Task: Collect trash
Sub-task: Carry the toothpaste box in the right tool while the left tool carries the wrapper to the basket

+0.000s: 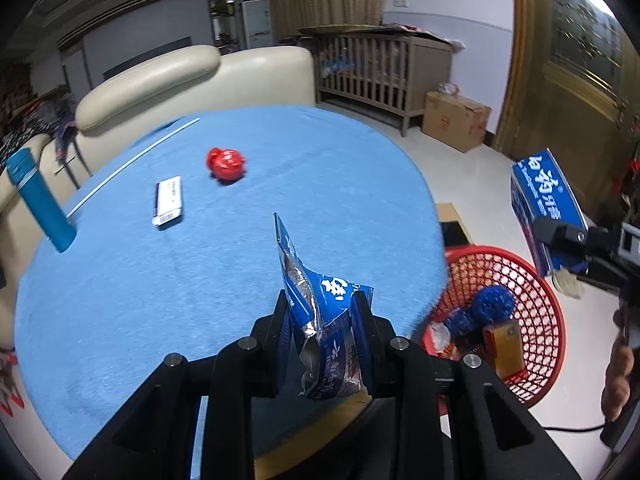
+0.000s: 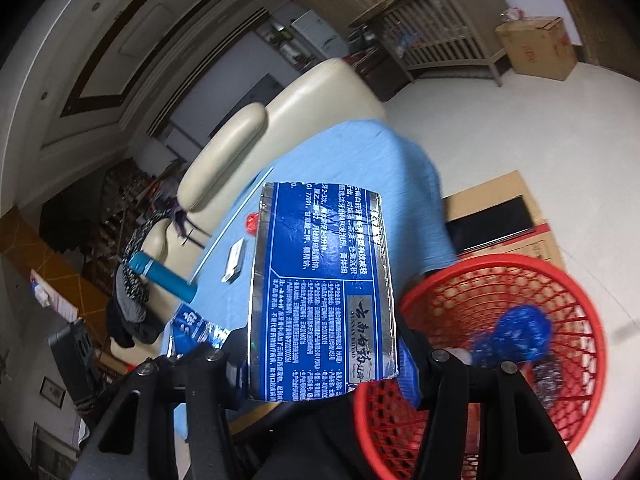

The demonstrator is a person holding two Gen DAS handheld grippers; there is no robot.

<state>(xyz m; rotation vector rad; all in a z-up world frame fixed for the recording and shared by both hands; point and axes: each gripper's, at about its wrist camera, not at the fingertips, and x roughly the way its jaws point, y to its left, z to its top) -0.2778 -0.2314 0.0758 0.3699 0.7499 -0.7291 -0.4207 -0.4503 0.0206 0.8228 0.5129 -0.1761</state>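
Note:
My left gripper (image 1: pixel 322 306) is shut on a crumpled blue and silver foil wrapper (image 1: pixel 316 320), held above the near edge of the round blue-clothed table (image 1: pixel 160 300). My right gripper (image 2: pixel 324 360) is shut on a blue printed carton (image 2: pixel 320 280), held to the left of the red mesh basket (image 2: pixel 500 258). The left wrist view shows that carton (image 1: pixel 544 204) above and beyond the basket (image 1: pixel 536 300) on the floor. On the table lie a red crumpled ball (image 1: pixel 226 164) and a small white box (image 1: pixel 168 200).
A blue cylinder (image 1: pixel 38 200) and a thin white stick (image 1: pixel 132 164) rest at the table's left side. The basket holds a blue crumpled wad (image 1: pixel 492 304) and an orange box (image 1: pixel 504 346). A cream sofa (image 1: pixel 192 76) stands behind the table; cardboard lies on the floor (image 2: pixel 500 200).

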